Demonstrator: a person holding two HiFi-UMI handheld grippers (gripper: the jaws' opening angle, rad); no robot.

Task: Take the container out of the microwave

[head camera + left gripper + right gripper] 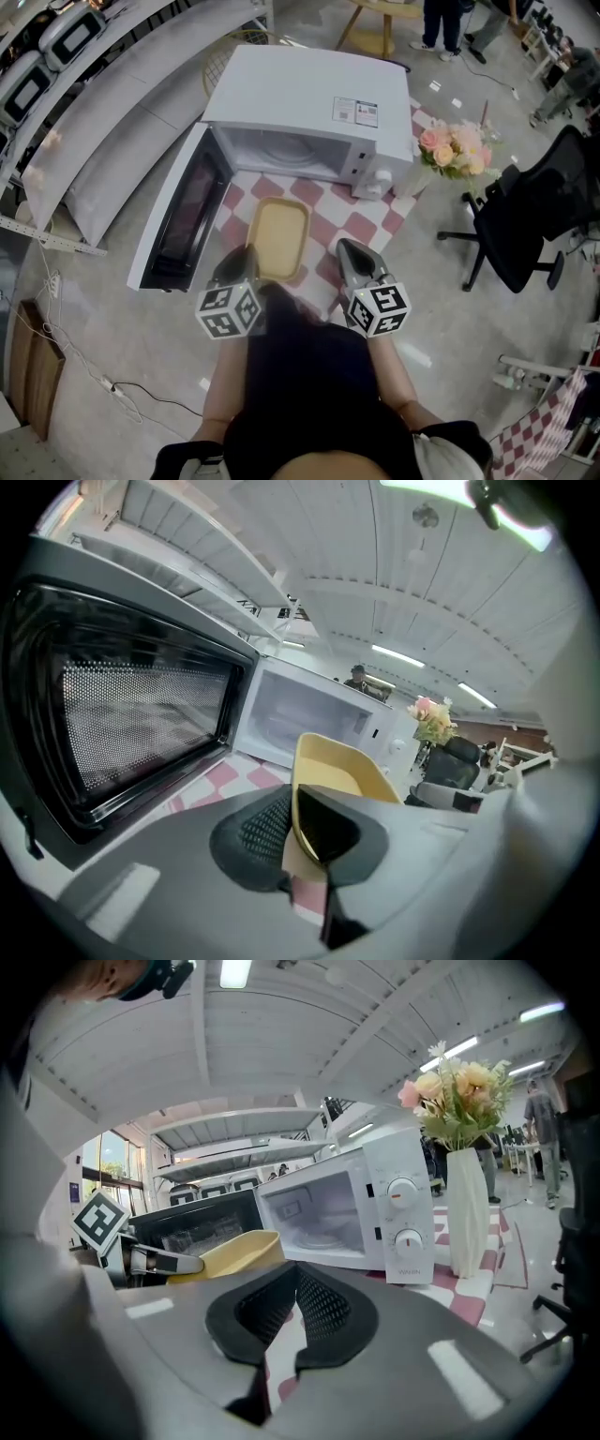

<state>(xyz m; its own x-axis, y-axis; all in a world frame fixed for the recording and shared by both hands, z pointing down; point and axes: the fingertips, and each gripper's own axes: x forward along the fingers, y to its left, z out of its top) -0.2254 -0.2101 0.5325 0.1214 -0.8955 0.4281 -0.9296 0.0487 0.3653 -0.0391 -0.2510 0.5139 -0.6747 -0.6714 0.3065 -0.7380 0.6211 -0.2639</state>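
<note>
The shallow yellow container (277,239) is outside the white microwave (309,103), in front of its open cavity and over the checkered cloth (361,225). My left gripper (246,255) is shut on the container's near left rim; the left gripper view shows the yellow rim (337,771) pinched between the jaws of that gripper (292,822). The microwave door (183,211) hangs wide open at the left. My right gripper (349,248) is just right of the container, not touching it. In the right gripper view its jaws (292,1293) are shut and empty, with the container (230,1252) off to the left.
A white vase of pink flowers (457,150) stands right of the microwave, close to its control knobs (403,1213). A black office chair (525,225) is further right. A long white shelf unit (112,103) runs along the left, and cables lie on the floor (84,370).
</note>
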